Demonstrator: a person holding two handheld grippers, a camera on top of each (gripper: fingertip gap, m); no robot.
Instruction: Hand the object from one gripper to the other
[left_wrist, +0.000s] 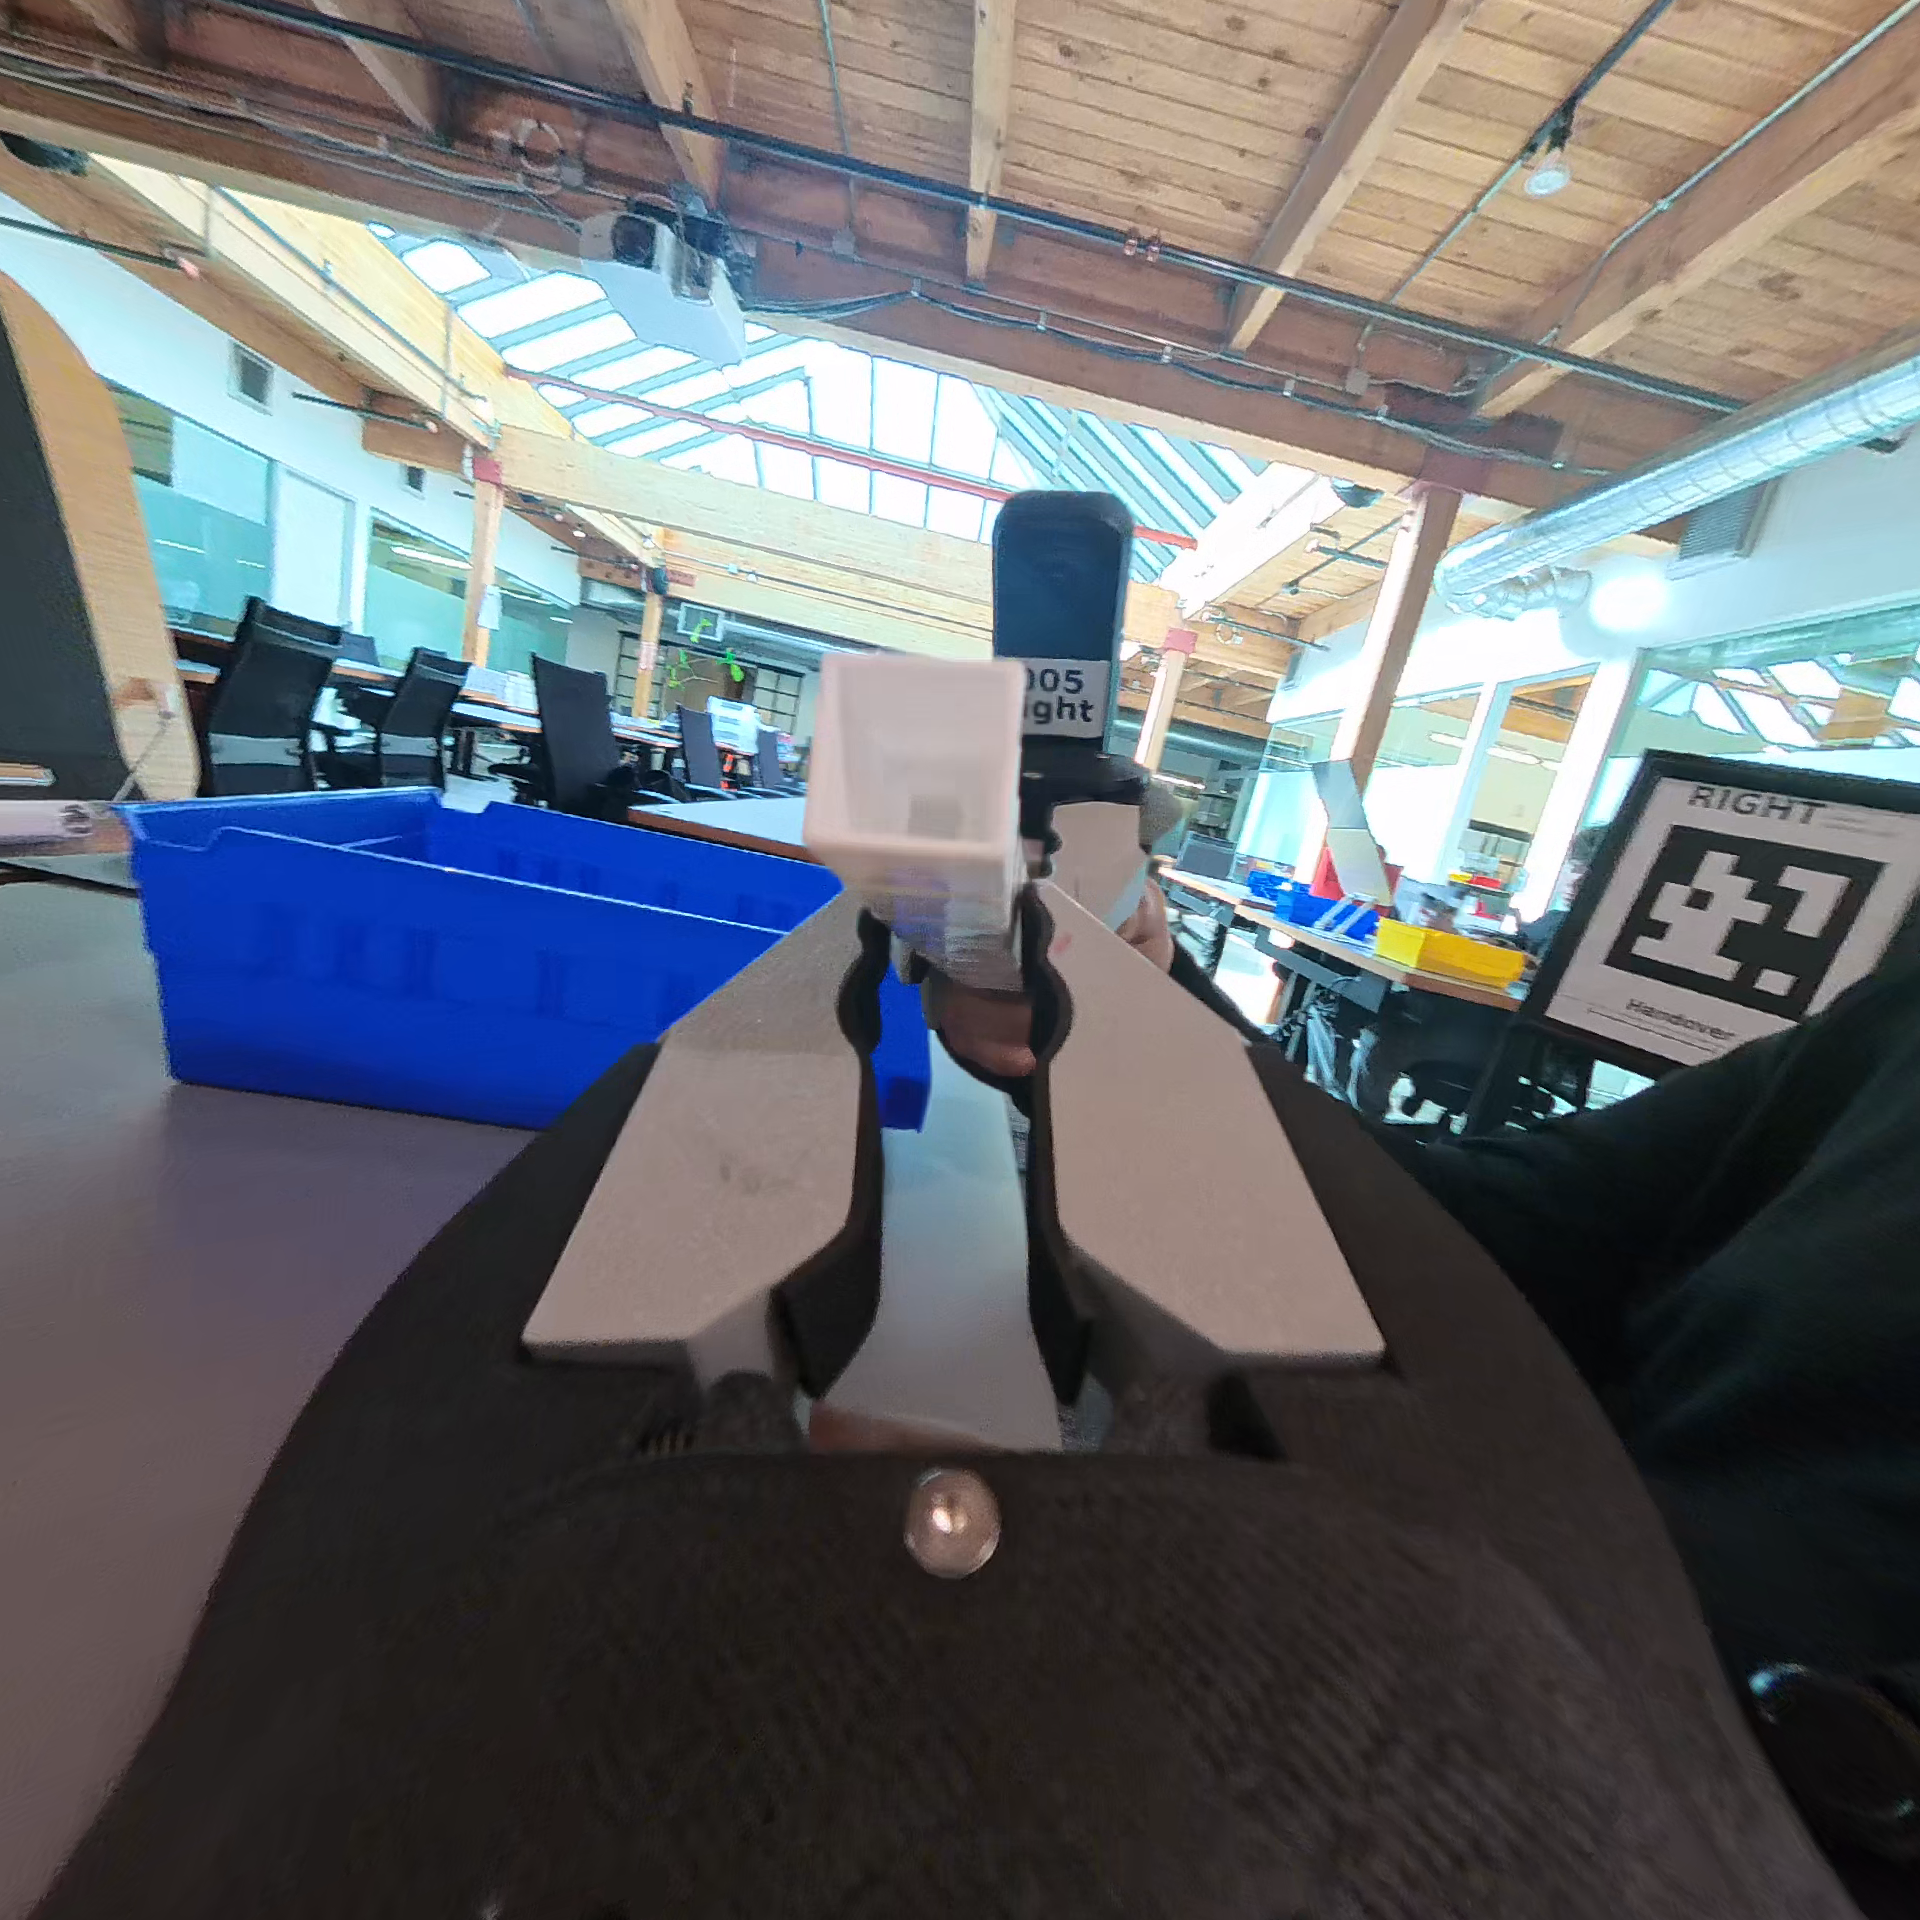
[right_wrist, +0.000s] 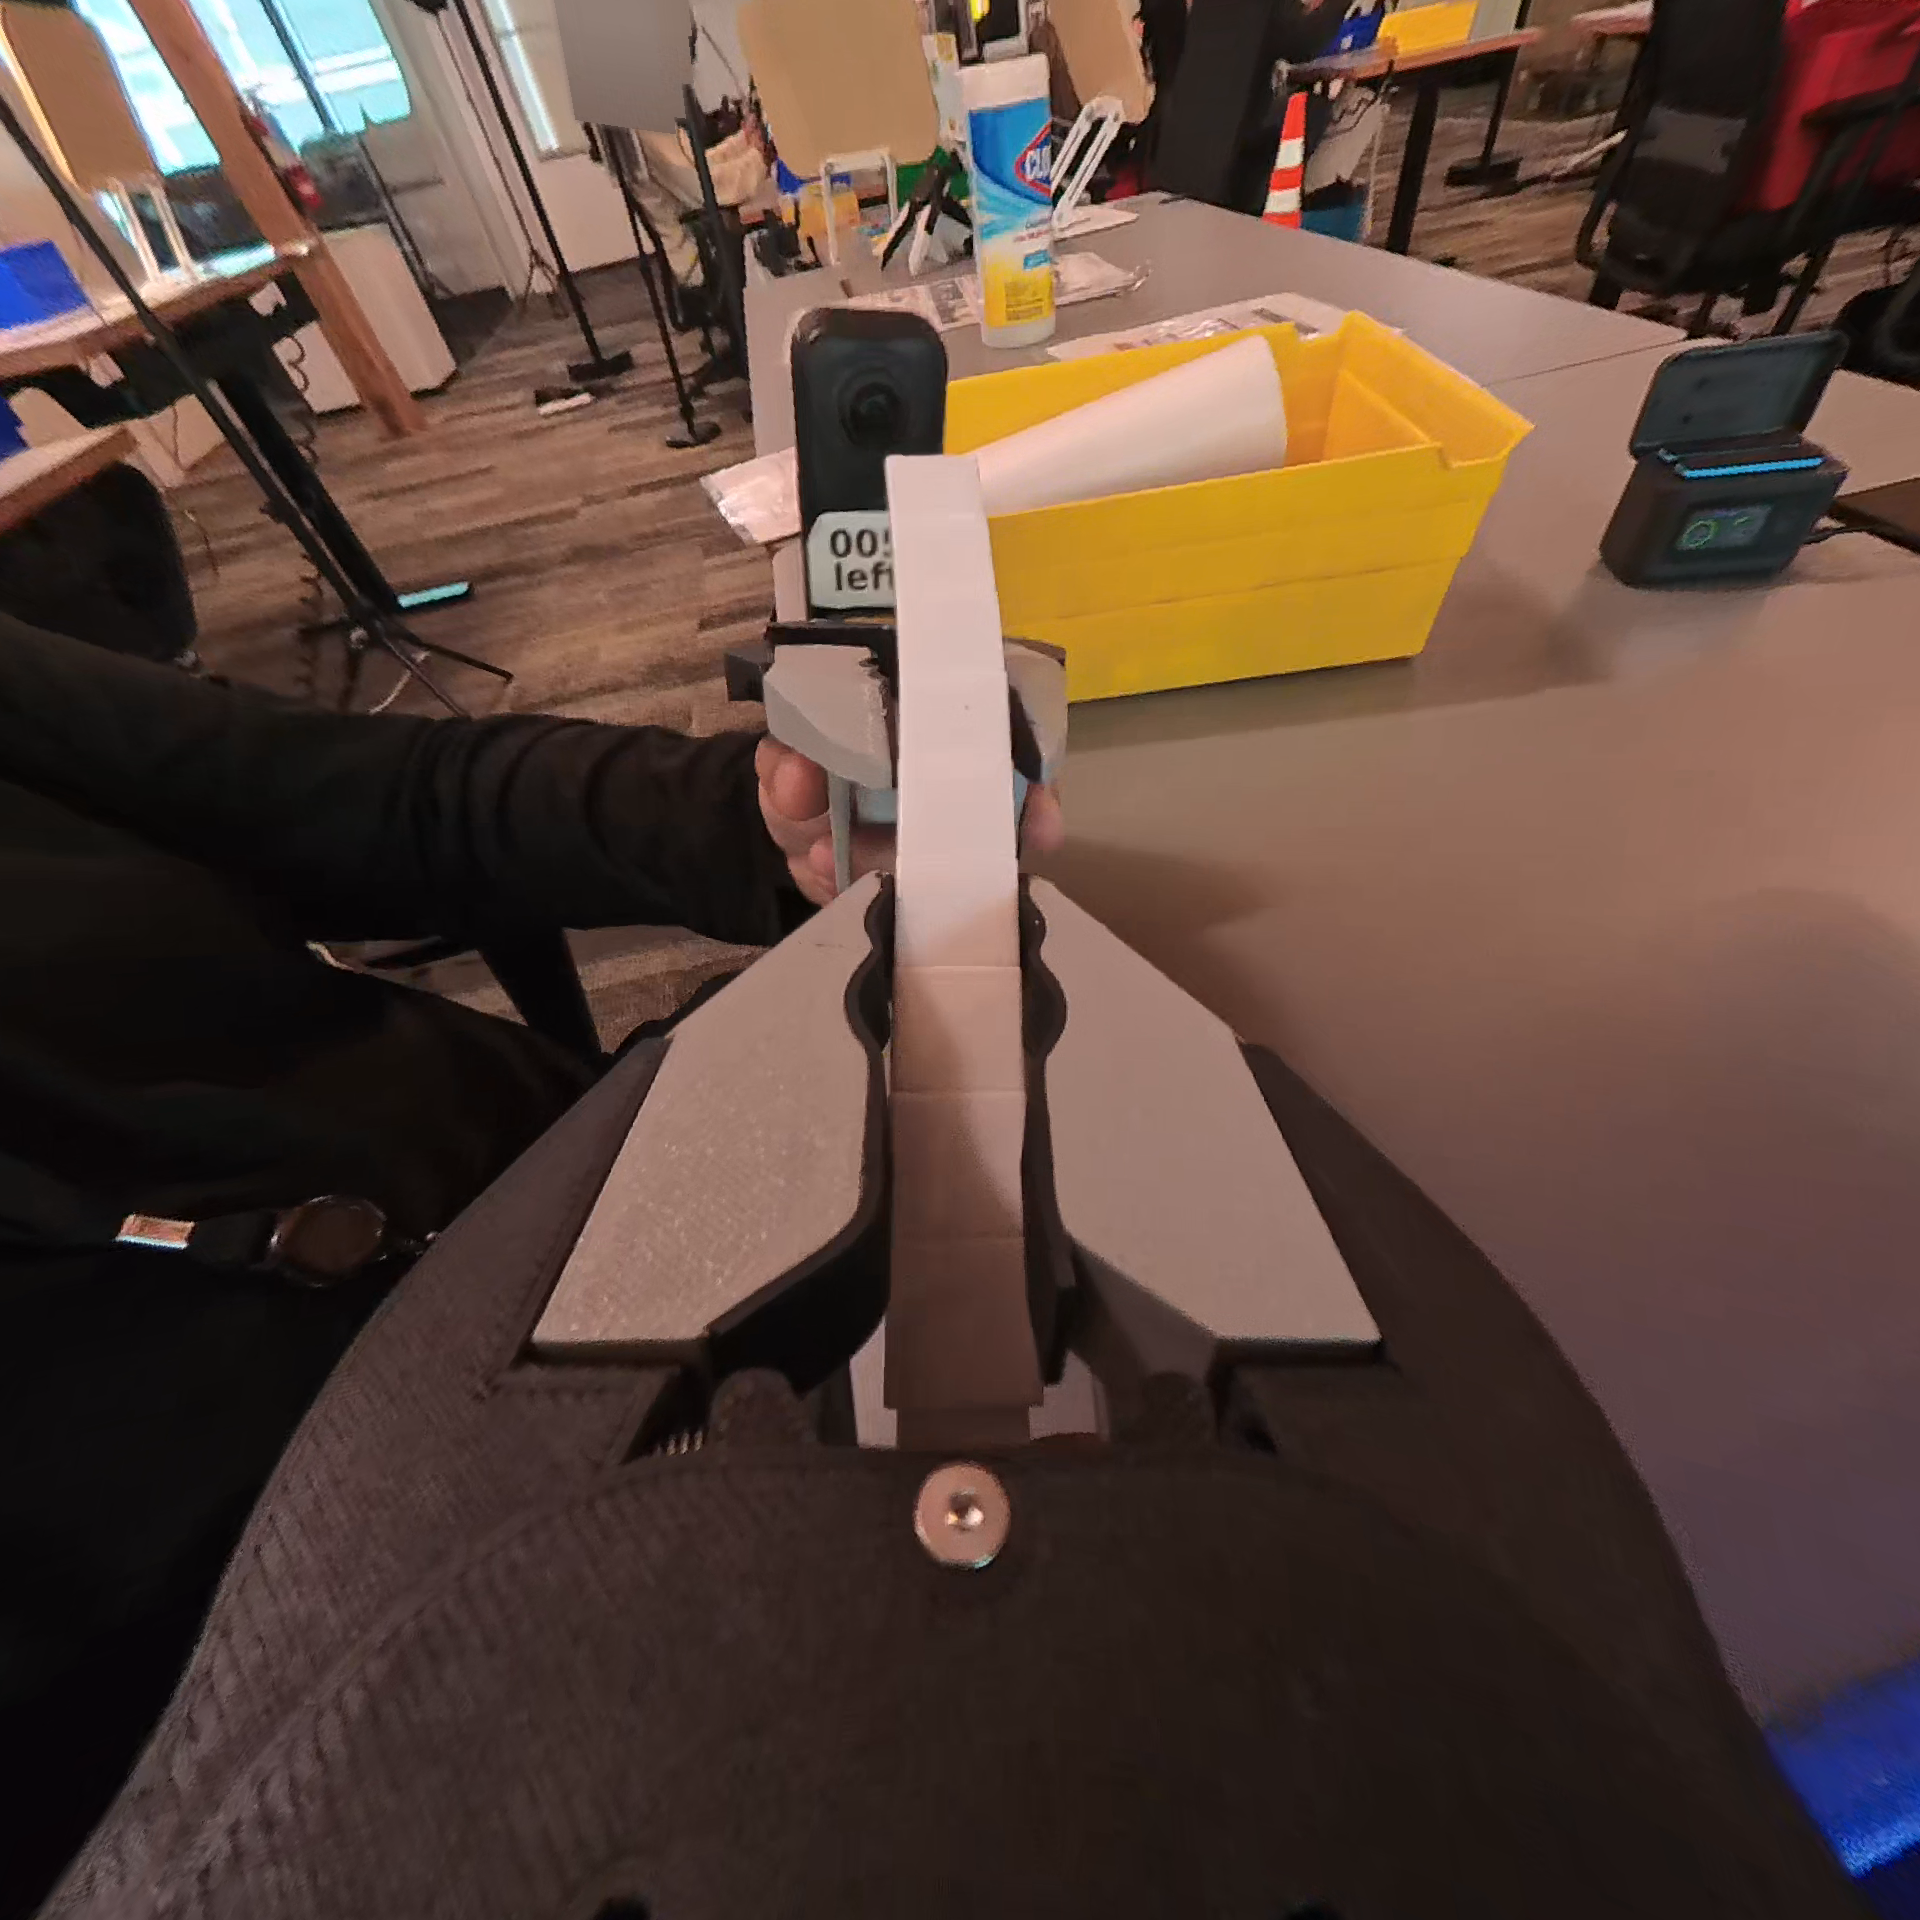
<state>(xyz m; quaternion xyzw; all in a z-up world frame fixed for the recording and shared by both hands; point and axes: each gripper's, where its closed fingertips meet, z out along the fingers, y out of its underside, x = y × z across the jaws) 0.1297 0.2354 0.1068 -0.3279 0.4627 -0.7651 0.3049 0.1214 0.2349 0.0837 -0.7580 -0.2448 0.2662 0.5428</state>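
A long white hollow square bar (right_wrist: 951, 810) runs between the fingers of my right gripper (right_wrist: 956, 894), from their base out past the tips. The right gripper is shut on it. Farther along, my left gripper (right_wrist: 940, 717) has a jaw close on each side of the same bar. In the left wrist view the bar's open end (left_wrist: 914, 769) faces the camera above the tips of my left gripper (left_wrist: 951, 914), which is shut on it. The right gripper's black camera (left_wrist: 1060, 582) stands behind the bar. Both grippers are above the grey table (right_wrist: 1455, 935).
A blue bin (left_wrist: 416, 935) stands on the table to the left. A yellow bin (right_wrist: 1247, 561) holds a white roll (right_wrist: 1143, 426). A wipes canister (right_wrist: 1013, 208) and a black case (right_wrist: 1725, 488) stand farther back. A marker board (left_wrist: 1745, 904) stands at right. A dark sleeve (right_wrist: 364, 810) reaches in. The grippers are tip to tip, or close to it.
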